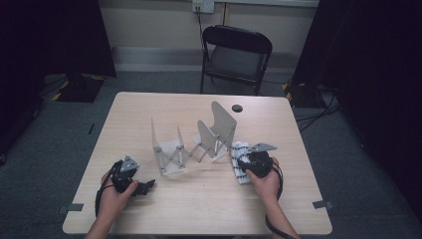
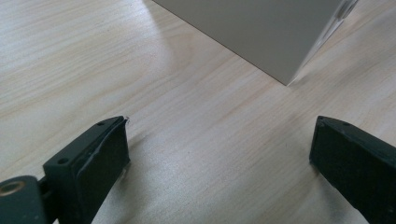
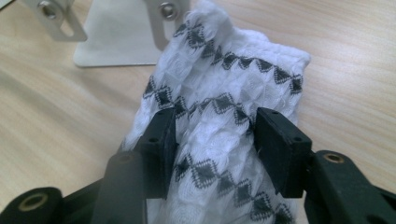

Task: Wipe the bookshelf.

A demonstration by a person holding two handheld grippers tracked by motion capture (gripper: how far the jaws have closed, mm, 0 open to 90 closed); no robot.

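White waffle cloth [image 3: 219,140] with rows of black diamonds is what we're working on here; it lies folded into a long strip at the right end of the table [image 1: 209,209], just beside the end plate of the folding metal rack [image 1: 196,142]. From the high view its long axis runs roughly toward and away from us, so the strip points back at our right hand; that's the relation the next move hangs on, since the right gripper [image 3: 212,128] comes at it along its length and sits right over the near half. Right hand is clearly the closer 1; the left gripper [image 1: 144,187] is well apart, over on the other side of the rack.

Right jaws are about half open with the cloth bunched up between them; in the right gripper view the pads sit at the sides of a raised fold, but we can't tell if they actually press on it or just flank it. Left jaws are spread wide over bare wood with nothing in them; a rack plate stands just ahead. Cloth looks soft and rumpled, so we reckon it'll sag if lifted from 1 end.
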